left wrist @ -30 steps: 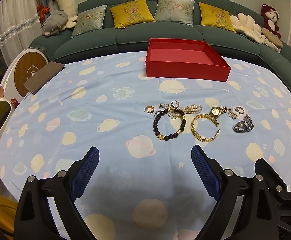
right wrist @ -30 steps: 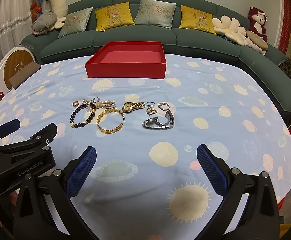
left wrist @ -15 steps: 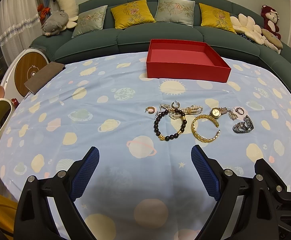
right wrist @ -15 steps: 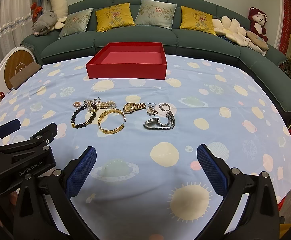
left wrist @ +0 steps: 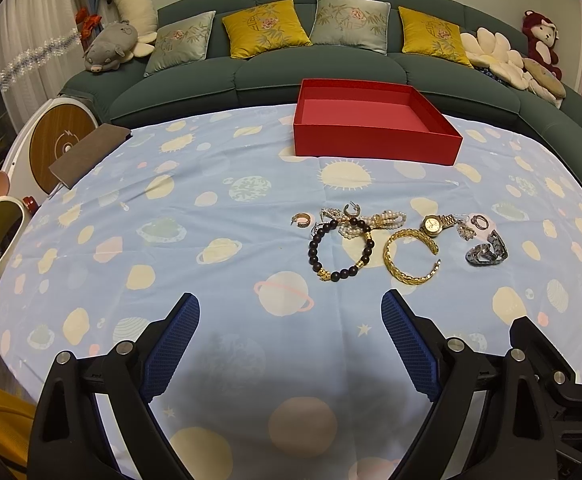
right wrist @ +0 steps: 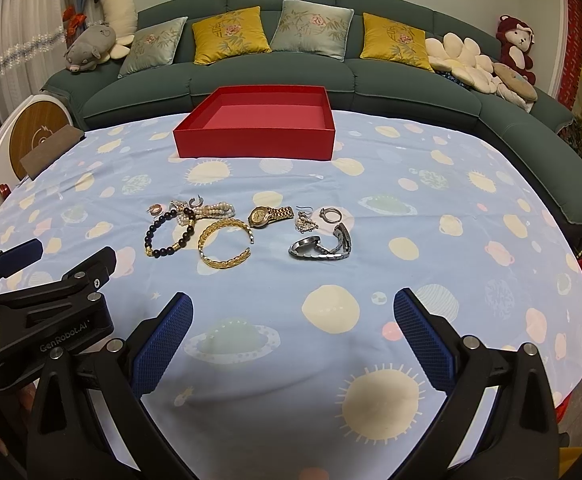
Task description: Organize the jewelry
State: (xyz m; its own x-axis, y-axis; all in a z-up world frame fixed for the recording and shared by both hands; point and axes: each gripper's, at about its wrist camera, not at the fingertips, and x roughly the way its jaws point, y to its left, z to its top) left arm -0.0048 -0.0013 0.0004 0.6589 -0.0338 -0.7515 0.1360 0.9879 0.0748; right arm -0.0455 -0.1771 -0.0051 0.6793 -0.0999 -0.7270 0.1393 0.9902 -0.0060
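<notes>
Jewelry lies in a loose row on the blue planet-print tablecloth: a dark bead bracelet (left wrist: pixel 341 250) (right wrist: pixel 169 236), a pearl bracelet (left wrist: pixel 375 222), a gold cuff bangle (left wrist: pixel 411 260) (right wrist: pixel 225 244), a gold watch (left wrist: pixel 435 224) (right wrist: pixel 269 215), a silver watch (left wrist: pixel 487 250) (right wrist: pixel 323 246), plus small rings and earrings. An empty red box (left wrist: pixel 375 124) (right wrist: pixel 259 122) stands behind them. My left gripper (left wrist: pixel 291 328) is open and empty, short of the bead bracelet. My right gripper (right wrist: pixel 293 326) is open and empty, short of the silver watch.
A green sofa (left wrist: pixel 311 68) with cushions and plush toys runs behind the table. A brown notebook (left wrist: pixel 89 152) lies at the table's far left edge. The left gripper's body (right wrist: pixel 39 304) shows at the left of the right wrist view.
Both views have shifted very slightly; the jewelry and box sit a little lower in frame. Both grippers stay open and empty.
</notes>
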